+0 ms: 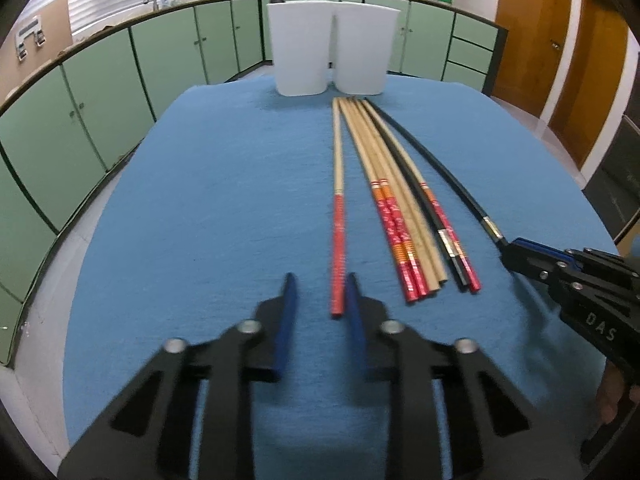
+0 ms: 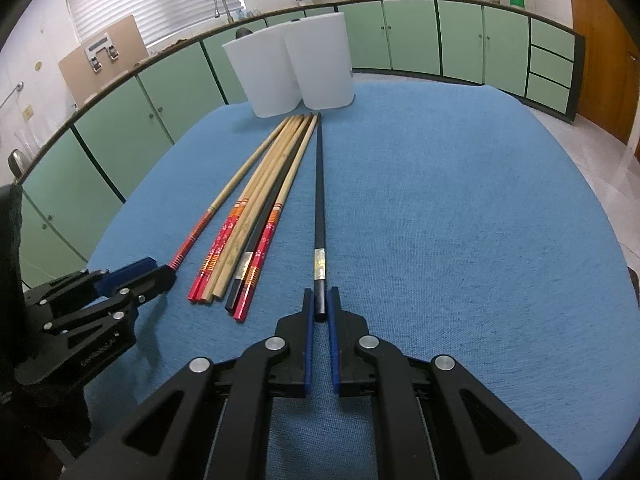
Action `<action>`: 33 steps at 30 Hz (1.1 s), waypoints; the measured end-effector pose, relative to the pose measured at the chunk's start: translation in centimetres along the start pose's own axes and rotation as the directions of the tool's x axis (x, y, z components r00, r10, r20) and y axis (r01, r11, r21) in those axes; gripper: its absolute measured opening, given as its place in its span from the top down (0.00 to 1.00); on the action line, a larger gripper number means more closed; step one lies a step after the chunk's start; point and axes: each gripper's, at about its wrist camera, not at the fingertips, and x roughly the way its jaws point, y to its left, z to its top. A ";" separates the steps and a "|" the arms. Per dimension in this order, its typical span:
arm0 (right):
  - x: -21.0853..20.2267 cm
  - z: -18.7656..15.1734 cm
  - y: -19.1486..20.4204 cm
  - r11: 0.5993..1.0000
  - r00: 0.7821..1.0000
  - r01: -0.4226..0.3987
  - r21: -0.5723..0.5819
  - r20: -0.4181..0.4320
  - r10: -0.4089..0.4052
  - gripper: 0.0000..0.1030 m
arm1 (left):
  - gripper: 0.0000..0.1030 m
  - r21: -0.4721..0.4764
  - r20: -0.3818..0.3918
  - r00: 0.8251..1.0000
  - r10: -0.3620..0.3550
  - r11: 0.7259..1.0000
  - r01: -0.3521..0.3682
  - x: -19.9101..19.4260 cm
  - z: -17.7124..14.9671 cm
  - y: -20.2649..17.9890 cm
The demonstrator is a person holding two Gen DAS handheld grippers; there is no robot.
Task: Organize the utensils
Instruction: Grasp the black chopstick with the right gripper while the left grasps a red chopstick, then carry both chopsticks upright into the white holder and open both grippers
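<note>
A single wooden chopstick with a red handle (image 1: 338,208) lies on the blue cloth. Its red end sits between the fingers of my left gripper (image 1: 320,280), close to the right finger, with a gap to the left one; the jaws stand open around it. My right gripper (image 2: 318,304) is shut on the near end of a black chopstick (image 2: 319,200) that lies flat and points at the white holders. The left wrist view shows that right gripper (image 1: 508,252) at the right. Between the two lies a bundle of several chopsticks (image 1: 400,216), wooden and black.
Two tall white containers (image 1: 300,52) (image 1: 362,52) stand side by side at the far edge of the blue-clothed table (image 1: 200,200). Green kitchen cabinets ring the room beyond. A hand shows at the right wrist gripper's handle, lower right in the left wrist view.
</note>
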 end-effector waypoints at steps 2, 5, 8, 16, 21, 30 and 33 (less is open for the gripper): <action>-0.1 0.0 -0.1 1.000 1.000 -0.008 0.007 0.001 0.008 0.93 | 0.95 0.000 0.001 1.000 -0.012 1.000 0.012 0.0 -0.1 -0.1; -0.3 0.0 -0.1 1.000 1.000 -0.006 0.007 -0.001 0.006 0.94 | 0.95 0.006 0.004 1.000 -0.020 1.000 0.020 -0.3 -0.2 -0.2; -1.1 0.2 0.2 1.000 1.000 0.002 -0.013 0.014 -0.002 0.94 | 0.95 0.000 0.010 0.999 -0.033 0.999 0.033 -1.0 0.0 -0.1; -4.7 2.5 0.3 0.999 0.996 0.009 -0.037 0.093 -0.005 0.94 | 0.95 0.025 0.114 0.993 -0.039 0.999 0.036 -6.4 1.9 0.4; -7.5 4.8 0.5 0.999 0.989 0.002 -0.048 0.151 0.005 0.94 | 0.95 0.025 0.196 0.980 -0.042 0.999 0.037 -9.8 3.9 0.8; -11.6 9.7 1.0 0.996 0.974 -0.010 -0.091 0.225 0.030 0.94 | 0.95 0.051 0.308 0.949 -0.065 0.997 0.052 -13.5 8.3 1.4; -12.7 11.7 1.3 0.993 0.970 -0.016 -0.116 0.240 0.043 0.94 | 0.95 0.065 0.331 0.941 -0.071 0.997 0.052 -14.1 9.9 1.3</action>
